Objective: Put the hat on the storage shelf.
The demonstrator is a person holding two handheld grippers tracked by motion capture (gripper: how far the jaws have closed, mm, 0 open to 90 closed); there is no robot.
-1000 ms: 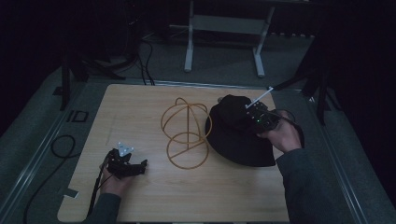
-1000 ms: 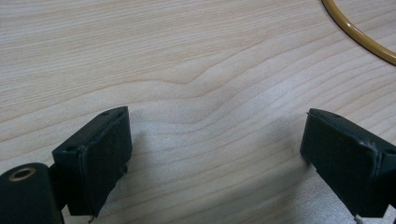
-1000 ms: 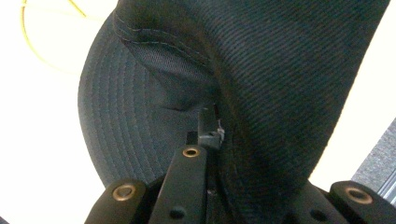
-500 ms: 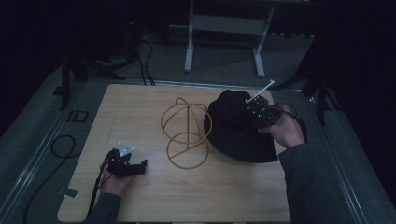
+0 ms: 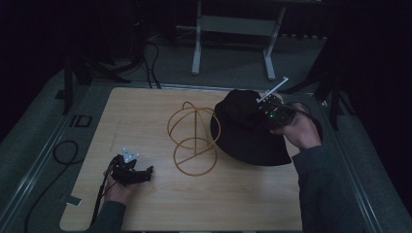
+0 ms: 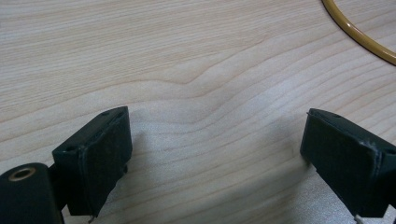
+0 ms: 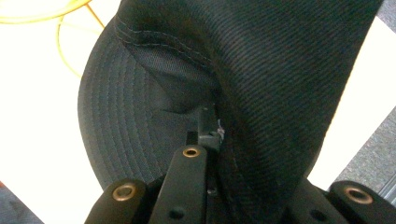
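Right gripper [image 5: 266, 112] at table's far right, raised, jaws clamped on fabric of black bucket hat [image 5: 243, 131]; hat's near brim rests on table [image 5: 145, 111], gripped part lifted. Left gripper [image 5: 145, 172] low at near-left corner, jaws spread wide over bare wood, nothing between. Yellow wire hat stand [image 5: 193, 138] sits mid-table, just left of hat, its ring base [image 6: 357, 32] ahead of left gripper. Count: one hat, one stand, two grippers, two hands. White frame stands on floor beyond table
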